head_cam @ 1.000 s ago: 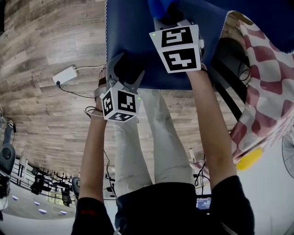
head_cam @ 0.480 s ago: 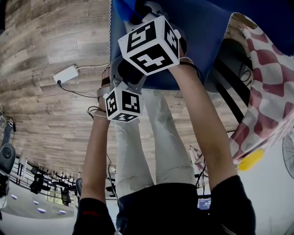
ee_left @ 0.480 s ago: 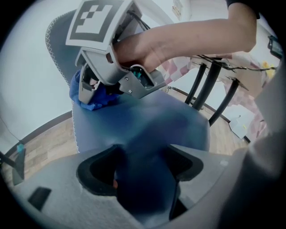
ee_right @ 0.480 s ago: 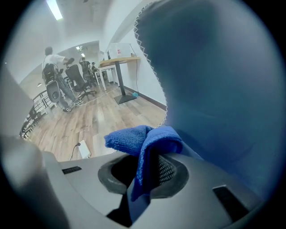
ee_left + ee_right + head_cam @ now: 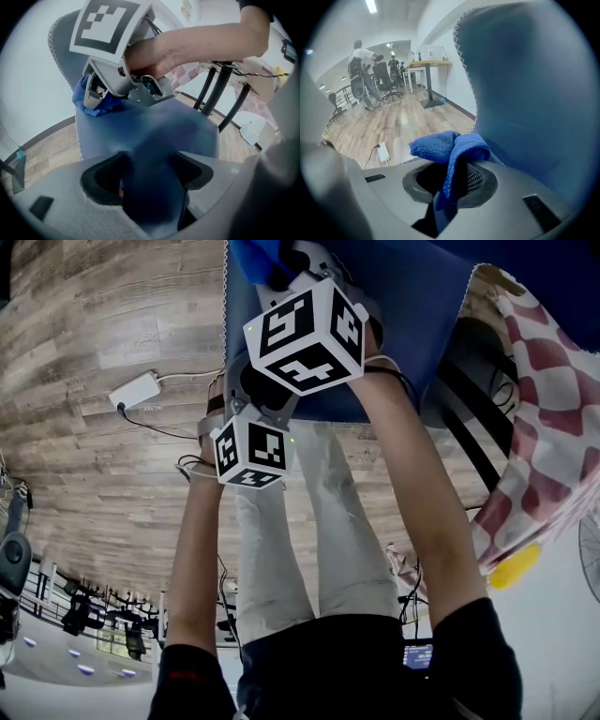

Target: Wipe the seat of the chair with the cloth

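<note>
The chair's blue seat (image 5: 412,306) fills the top of the head view, its stitched edge on the left. My right gripper (image 5: 281,263) presses a blue cloth (image 5: 253,259) onto the seat near that left edge. In the right gripper view the cloth (image 5: 450,150) is bunched between the jaws, with the seat (image 5: 529,93) close on the right. My left gripper (image 5: 262,381) is at the seat's front edge. In the left gripper view the blue seat fabric (image 5: 154,140) runs between its jaws, which are closed on it. That view also shows the right gripper (image 5: 93,101) and the cloth (image 5: 101,105).
A red and white checked cloth (image 5: 539,381) hangs at the right over black legs (image 5: 469,418). A white power adapter (image 5: 133,392) with a cable lies on the wood floor. People and office chairs (image 5: 363,70) and a desk (image 5: 429,63) stand far off.
The right gripper has slid the cloth leftward across the seat towards its left edge, mostly in the first half second. The left gripper has stayed at the front edge.
</note>
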`<state>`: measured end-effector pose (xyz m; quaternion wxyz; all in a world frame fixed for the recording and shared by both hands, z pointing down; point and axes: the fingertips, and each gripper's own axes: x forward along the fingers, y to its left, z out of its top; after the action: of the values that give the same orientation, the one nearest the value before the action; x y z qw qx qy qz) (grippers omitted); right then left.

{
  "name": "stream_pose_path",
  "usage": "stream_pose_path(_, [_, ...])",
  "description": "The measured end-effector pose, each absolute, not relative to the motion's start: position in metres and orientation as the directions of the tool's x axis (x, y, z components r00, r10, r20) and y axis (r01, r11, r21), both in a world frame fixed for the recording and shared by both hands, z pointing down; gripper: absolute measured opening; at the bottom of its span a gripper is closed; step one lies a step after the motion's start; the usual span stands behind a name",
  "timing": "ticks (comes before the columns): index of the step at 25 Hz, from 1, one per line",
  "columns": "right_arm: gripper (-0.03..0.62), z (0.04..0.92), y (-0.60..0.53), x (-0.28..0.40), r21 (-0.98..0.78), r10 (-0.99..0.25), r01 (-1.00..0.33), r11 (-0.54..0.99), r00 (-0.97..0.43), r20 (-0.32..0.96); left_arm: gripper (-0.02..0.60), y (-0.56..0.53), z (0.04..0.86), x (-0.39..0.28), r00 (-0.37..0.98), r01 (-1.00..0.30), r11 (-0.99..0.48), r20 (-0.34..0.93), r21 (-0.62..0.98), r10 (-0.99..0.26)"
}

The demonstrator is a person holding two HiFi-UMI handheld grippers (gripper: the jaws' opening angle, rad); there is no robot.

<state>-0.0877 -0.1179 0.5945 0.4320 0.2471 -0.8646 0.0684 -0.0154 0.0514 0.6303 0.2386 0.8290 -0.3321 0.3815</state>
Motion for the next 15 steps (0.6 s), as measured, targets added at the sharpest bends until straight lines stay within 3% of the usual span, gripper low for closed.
stream_pose_path(8, [0.057,0.596,-0.1202,-0.0923,-0.016,-0.281,-0.478,0.878,-0.542,0.792,0.339,0.0505,0.6304,-0.0202,0.486,-0.734,-0.664,0.792,0.141,-0.369])
stream_pose_path(15, [0.057,0.5947,-0.1227,-0.0882,0.013,-0.314,-0.497,0.868,-0.527,0.789,0.339,0.0506,0.6297,-0.0206,0.489,-0.734,-0.664,0.79,0.143,-0.37])
